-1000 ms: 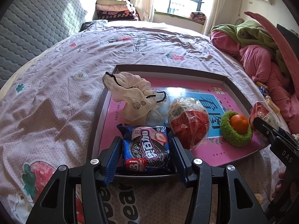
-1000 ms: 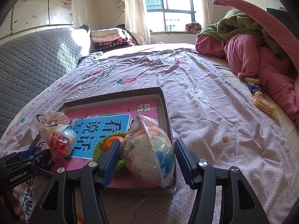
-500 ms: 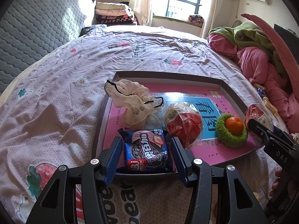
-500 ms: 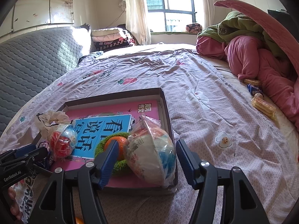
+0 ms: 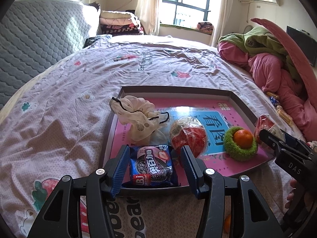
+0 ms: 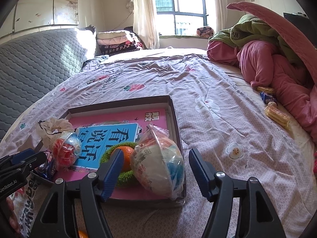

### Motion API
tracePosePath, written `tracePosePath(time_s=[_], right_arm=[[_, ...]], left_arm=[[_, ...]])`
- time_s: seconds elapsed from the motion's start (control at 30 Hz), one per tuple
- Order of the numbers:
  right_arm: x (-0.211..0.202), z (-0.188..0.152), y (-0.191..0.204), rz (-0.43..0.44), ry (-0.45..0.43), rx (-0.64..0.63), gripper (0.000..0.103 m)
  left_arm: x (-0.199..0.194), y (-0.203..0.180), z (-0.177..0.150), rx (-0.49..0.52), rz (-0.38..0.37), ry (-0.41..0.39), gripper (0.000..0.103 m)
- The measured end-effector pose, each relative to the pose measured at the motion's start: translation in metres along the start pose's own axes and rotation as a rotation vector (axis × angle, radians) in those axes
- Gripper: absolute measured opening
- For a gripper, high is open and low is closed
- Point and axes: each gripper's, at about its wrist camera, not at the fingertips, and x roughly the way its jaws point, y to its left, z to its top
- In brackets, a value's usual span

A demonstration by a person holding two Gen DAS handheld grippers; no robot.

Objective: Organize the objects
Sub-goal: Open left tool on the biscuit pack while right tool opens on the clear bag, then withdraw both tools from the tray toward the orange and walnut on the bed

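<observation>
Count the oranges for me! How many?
2. One orange sits in the green ring in the tray; another peeks out low on the bed. More may hide.

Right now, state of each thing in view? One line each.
Left gripper: open, astride the cookie pack.
Right gripper: open, astride the bagged bowl.
Cookie pack: sealed, flat in the tray.
Bagged bowl: tilted at the tray's corner.
Red bag: closed, in the tray.
Orange: nested in the green ring.
Cloth pouch: crumpled, in the tray.
Tray: on the bed.
</observation>
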Motion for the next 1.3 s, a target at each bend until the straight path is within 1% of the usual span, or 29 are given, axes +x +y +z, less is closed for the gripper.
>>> tracePosePath(time_s=[0.17,0.4,0.6,0.9,1.0,1.17,1.3], right_arm=[[-0.002,0.001,-0.001,0.0,-0.01,-0.002,0.07],[-0.006,0.004,0.0,0.004,-0.029,-0.003,0.071],[-0.01,0.004,0.004,0.004,-0.047,-0.017,0.071],[-0.021,0.006,0.011,0.006,-0.079,-0.045,0.074],[-0.024,0.006,0.012,0.008,-0.088,-0.043,0.074],[-0.033,0.008,0.013,0.009,-0.119,-0.055,0.075],[-0.044,0.01,0.013,0.023,-0.157,-0.046,0.08]], left_arm=[[0.0,-0.002,0.0,0.008,0.009,0.0,0.056],[-0.003,-0.001,0.002,0.002,0.021,-0.022,0.067],[-0.006,-0.001,0.003,0.003,0.033,-0.04,0.071],[-0.014,-0.004,0.004,0.018,0.041,-0.057,0.072],[-0.019,-0.006,0.004,0.02,0.048,-0.075,0.075],[-0.028,-0.01,0.005,0.029,0.046,-0.106,0.075],[-0.036,-0.015,0.002,0.052,0.05,-0.132,0.077]])
